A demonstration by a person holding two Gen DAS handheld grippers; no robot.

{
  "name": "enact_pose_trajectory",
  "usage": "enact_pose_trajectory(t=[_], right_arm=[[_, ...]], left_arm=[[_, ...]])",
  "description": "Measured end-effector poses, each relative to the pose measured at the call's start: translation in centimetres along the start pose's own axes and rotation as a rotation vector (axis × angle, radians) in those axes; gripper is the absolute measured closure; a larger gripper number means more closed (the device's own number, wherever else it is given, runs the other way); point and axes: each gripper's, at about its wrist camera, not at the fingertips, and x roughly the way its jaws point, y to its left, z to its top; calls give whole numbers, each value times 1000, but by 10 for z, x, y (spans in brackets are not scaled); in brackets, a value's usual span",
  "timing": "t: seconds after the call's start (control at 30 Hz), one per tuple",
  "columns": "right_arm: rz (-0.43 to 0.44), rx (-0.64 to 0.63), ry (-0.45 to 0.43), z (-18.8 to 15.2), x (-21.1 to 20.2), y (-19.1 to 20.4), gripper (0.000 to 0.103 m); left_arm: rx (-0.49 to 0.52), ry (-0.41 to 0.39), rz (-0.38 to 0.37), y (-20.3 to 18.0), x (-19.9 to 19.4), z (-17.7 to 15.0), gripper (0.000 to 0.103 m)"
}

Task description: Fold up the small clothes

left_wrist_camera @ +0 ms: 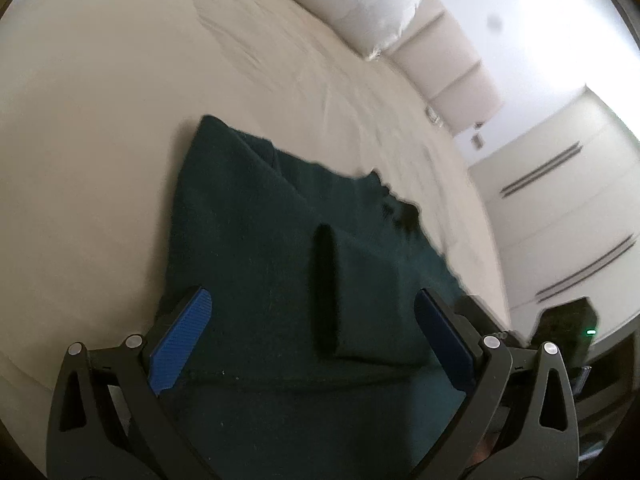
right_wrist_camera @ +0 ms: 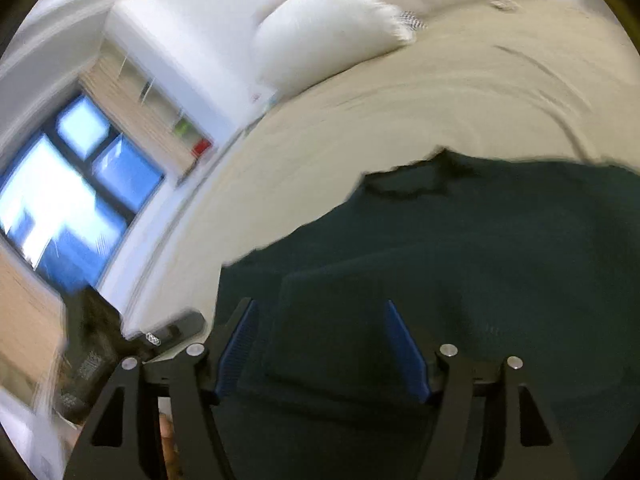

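The dark green garment (left_wrist_camera: 256, 248) lies partly folded on the cream bed (left_wrist_camera: 100, 140), near the edge. It looks soft, thick and limp, so it is best pinched at a corner or hem. Both claws, left (left_wrist_camera: 312, 344) and right (right_wrist_camera: 320, 348), hover spread and empty. Only a white pillow (left_wrist_camera: 360, 4) lies well beyond; nothing blocks.

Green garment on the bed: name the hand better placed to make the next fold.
Probably the left. Its open gripper hangs steady over the green garment, with the raised fold between its fingers. The right gripper is open too, but its view is blurred.
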Motion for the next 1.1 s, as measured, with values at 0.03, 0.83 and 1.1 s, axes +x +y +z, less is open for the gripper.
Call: enact_pose_trajectory(t=[0.03, 0.83, 1.1], right_arm=[[-11, 22, -21, -3, -14, -10, 34], [185, 713, -293, -50, -151, -193, 33], [176, 734, -273, -47, -147, -193, 27]], left_arm=[[16, 9, 18, -4, 5, 1, 0], [293, 49, 332, -60, 35, 2, 102], [236, 69, 266, -42, 27, 1, 103]])
